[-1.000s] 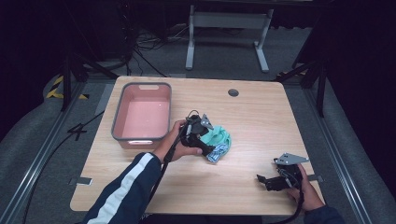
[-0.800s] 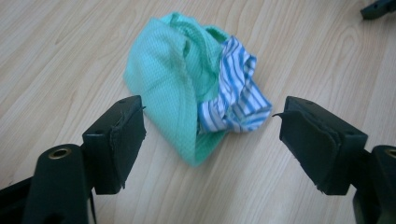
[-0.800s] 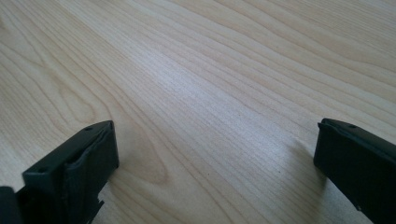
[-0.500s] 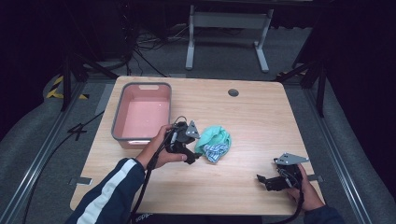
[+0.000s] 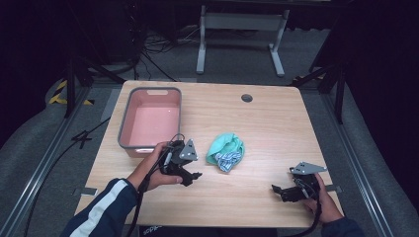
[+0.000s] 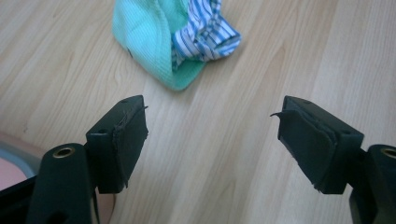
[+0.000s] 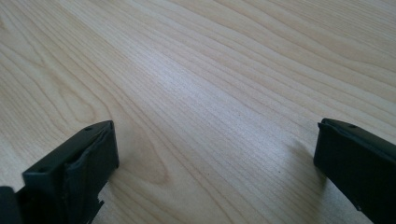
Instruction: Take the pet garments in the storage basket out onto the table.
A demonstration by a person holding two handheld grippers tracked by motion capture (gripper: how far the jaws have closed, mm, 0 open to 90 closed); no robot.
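Two grippers – left gripper (image 5: 193, 176), right gripper (image 5: 276, 189) – jaws apart, empty, one cloth bundle (image 5: 226, 150), one pink bin (image 5: 150, 121)

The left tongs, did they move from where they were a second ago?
Yes. The left tongs have pulled back toward the person, off the green cloth bundle, and now sit beside the pink tub's near corner, open and empty.
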